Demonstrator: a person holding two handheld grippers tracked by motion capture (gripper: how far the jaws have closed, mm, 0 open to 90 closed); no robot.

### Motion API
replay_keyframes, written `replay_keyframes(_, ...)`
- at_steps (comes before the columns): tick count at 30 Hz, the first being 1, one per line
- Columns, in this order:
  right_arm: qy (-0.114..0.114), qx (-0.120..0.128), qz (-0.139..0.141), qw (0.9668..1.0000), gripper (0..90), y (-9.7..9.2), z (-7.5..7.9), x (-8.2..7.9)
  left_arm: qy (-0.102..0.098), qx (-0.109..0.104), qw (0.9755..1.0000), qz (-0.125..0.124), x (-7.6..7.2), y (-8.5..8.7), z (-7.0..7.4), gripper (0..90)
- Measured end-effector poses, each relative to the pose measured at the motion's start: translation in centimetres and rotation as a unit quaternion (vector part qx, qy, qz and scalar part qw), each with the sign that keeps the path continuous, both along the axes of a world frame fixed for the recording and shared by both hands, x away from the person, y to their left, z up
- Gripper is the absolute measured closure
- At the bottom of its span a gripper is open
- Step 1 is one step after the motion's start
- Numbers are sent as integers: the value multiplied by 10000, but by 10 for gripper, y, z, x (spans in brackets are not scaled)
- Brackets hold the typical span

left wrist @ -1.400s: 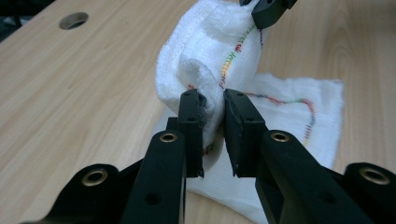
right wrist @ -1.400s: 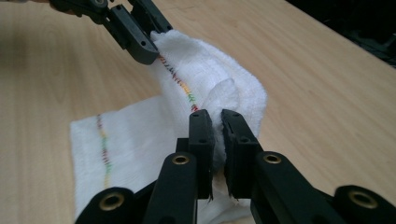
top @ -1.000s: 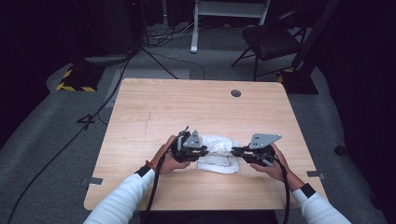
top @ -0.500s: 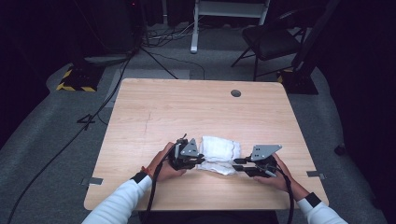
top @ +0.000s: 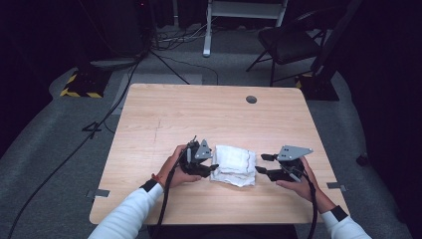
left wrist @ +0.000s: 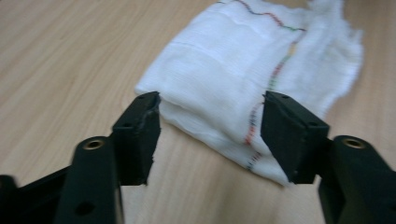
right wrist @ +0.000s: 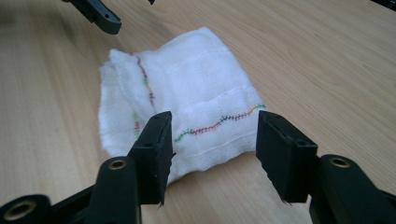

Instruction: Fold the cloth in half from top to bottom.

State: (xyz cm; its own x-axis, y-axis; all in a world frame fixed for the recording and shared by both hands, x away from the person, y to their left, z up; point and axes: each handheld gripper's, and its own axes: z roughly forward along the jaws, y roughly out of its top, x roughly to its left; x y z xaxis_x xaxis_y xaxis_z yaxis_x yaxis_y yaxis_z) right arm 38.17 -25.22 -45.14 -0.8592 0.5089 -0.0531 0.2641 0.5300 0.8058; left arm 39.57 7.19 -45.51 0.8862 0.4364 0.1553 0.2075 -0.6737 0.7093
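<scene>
Lying flat on the near half of the wooden table (top: 164, 114), toward six o'clock from the table's middle, a folded white cloth (top: 233, 165) with a thin line of coloured stitching sits between the two grippers. At nine o'clock of the cloth, the left gripper (top: 213, 168) points toward it, its tips at the cloth's near-left edge; in the left gripper view the cloth (left wrist: 243, 70) spreads toward twelve o'clock, and one folded corner of it lies between the two black jaws, which stand apart with bare wood showing between them and do not press on the fabric. These jaws have just been opening. At three o'clock of the cloth, the right gripper (top: 260, 164) points back toward it from just beside its right edge; in the right gripper view the cloth's (right wrist: 187, 93) folded edge reaches into the gap between the jaws, which are likewise spread wide and clear of the fabric, having just been opening too. Beyond the cloth in that view, at eleven o'clock, the left gripper's tip (right wrist: 100, 16) shows. A small dark round disc (top: 251, 99) sits in the tabletop at one o'clock, well apart from the cloth.
</scene>
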Motion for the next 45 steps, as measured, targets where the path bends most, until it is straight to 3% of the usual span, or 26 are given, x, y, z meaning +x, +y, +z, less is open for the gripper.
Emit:
replay_keyframes(2, 37, -110, -90, 9999, 420, 8, -3, 9, 114, 25, 9999, 53, 7, -6, -2, 292)
replay_keyframes(6, 93, -302, -44, 9995, 379, 22, -9, 16, 193, 68, 9998, -68, 14, -15, -6, 265)
replay_keyframes(10, 215, -556, 210, 9980, 349, 34, -17, 13, 362, 275, 9986, -266, 15, -21, -14, 261)
replay_keyframes(13, 312, -695, 387, 9963, 341, 35, -23, 9, 429, 446, 9973, -405, 11, -22, -18, 263)
replay_keyframes(17, 380, -767, 373, 9956, 322, 32, -26, 5, 516, 555, 9958, -512, 4, -22, -24, 257)
replay_keyframes(21, 369, -886, 342, 9948, 316, 28, -33, 0, 720, 421, 9957, -397, 3, -17, -27, 258)
replay_keyframes(28, 449, -789, 216, 9956, 261, 26, -38, 3, 819, 237, 9960, -278, 1, -11, -32, 256)
replay_keyframes(33, 625, -707, 416, 9947, 237, 30, -41, 15, 592, 319, 9976, -175, -7, -6, -31, 256)
replay_keyframes(38, 861, -520, 562, 9933, 223, 37, -44, 30, 681, 205, 9974, -119, -6, 4, -33, 254)
replay_keyframes(41, 884, -489, 681, 9926, 223, 42, -45, 40, 695, 161, 9973, -170, -2, 8, -35, 238)
replay_keyframes(45, 869, -451, 680, 9929, 222, 47, -45, 50, 931, -12, 9956, -68, 6, 15, -38, 185)
